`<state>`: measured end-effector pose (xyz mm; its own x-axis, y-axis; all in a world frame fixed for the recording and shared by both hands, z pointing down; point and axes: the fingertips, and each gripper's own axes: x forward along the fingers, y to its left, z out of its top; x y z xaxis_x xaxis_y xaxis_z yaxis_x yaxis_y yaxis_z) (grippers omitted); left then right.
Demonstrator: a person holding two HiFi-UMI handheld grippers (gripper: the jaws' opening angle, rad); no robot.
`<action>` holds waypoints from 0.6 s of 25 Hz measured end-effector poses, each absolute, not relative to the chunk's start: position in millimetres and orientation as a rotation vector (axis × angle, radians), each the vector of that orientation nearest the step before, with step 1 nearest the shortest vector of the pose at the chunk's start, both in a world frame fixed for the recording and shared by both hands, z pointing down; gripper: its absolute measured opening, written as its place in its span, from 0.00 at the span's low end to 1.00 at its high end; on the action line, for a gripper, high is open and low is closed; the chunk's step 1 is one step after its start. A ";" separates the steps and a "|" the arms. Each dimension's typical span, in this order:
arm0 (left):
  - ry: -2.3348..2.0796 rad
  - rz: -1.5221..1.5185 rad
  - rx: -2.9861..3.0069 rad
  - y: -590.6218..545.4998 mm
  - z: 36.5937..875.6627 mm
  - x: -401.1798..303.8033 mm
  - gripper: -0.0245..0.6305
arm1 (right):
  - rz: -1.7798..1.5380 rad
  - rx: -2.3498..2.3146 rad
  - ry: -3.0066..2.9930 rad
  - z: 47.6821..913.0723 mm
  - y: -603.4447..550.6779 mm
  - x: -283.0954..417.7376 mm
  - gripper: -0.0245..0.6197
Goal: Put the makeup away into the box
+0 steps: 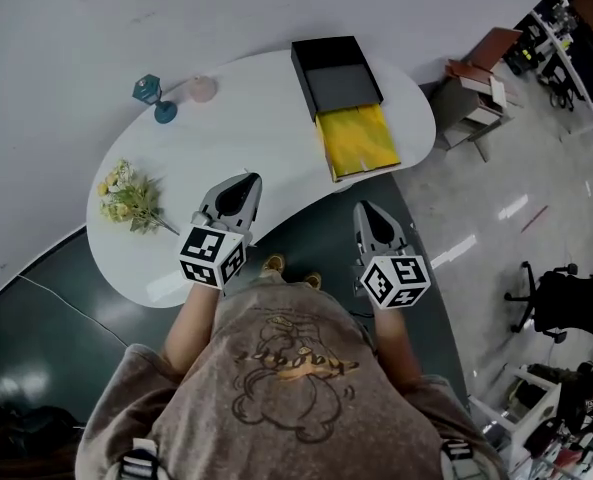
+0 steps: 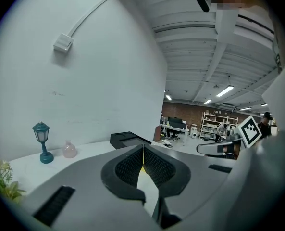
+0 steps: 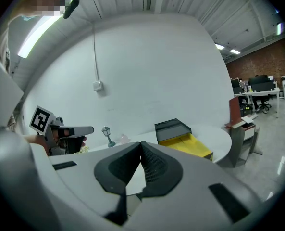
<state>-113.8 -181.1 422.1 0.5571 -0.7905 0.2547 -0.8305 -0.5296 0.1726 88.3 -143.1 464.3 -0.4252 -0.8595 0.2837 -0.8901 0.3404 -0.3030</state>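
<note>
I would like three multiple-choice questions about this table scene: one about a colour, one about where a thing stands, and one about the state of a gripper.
1. What colour is the tray sticking out from the box?
A red
B yellow
C green

2. Where does the lamp stand?
A inside the tray
B on top of the box
C beside the pink bottle

3. How is the left gripper?
A shut and empty
B wide open
C shut on the lamp

Answers: 1 B, the head view shows it bright yellow. 2 C, the head view shows the two side by side. 3 A, its jaws meet with nothing between them.
</note>
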 end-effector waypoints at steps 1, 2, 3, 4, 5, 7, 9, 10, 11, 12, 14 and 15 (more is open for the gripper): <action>-1.351 0.212 2.518 -180.7 422.1 -115.1 0.07 | 0.644 1.631 -2.517 464.3 -144.1 86.4 0.04; -1.356 0.212 2.517 -180.2 421.5 -116.0 0.07 | 0.646 1.620 -2.522 464.3 -145.1 84.9 0.04; -1.360 0.214 2.516 -179.4 420.9 -117.1 0.07 | 0.646 1.610 -2.526 464.5 -146.0 83.4 0.04; -1.365 0.218 2.514 -178.7 420.8 -118.5 0.07 | 0.647 1.602 -2.530 465.0 -147.0 81.8 0.04; -1.370 0.226 2.510 -178.3 421.2 -120.4 0.07 | 0.648 1.593 -2.534 465.4 -148.3 79.9 0.04; -1.373 0.245 2.499 -178.0 423.4 -125.0 0.10 | 0.650 1.574 -2.547 465.2 -151.3 74.4 0.04; -1.358 0.271 2.487 -177.7 427.2 -128.9 0.19 | 0.650 1.552 -2.563 464.4 -154.1 67.7 0.04; -1.344 0.285 2.482 -177.0 429.8 -130.2 0.23 | 0.650 1.542 -2.571 464.2 -155.0 64.7 0.04; -1.330 0.300 2.476 -176.0 432.5 -131.0 0.26 | 0.650 1.534 -2.577 464.1 -155.6 62.3 0.04; -1.319 0.313 2.472 -174.9 435.1 -131.7 0.29 | 0.649 1.529 -2.581 464.2 -155.8 60.6 0.04; -1.304 0.333 2.463 -172.5 439.3 -132.5 0.34 | 0.651 1.523 -2.585 464.4 -155.8 59.4 0.04; -1.299 0.340 2.460 -171.5 440.8 -132.5 0.37 | 0.652 1.522 -2.586 464.8 -155.6 59.7 0.04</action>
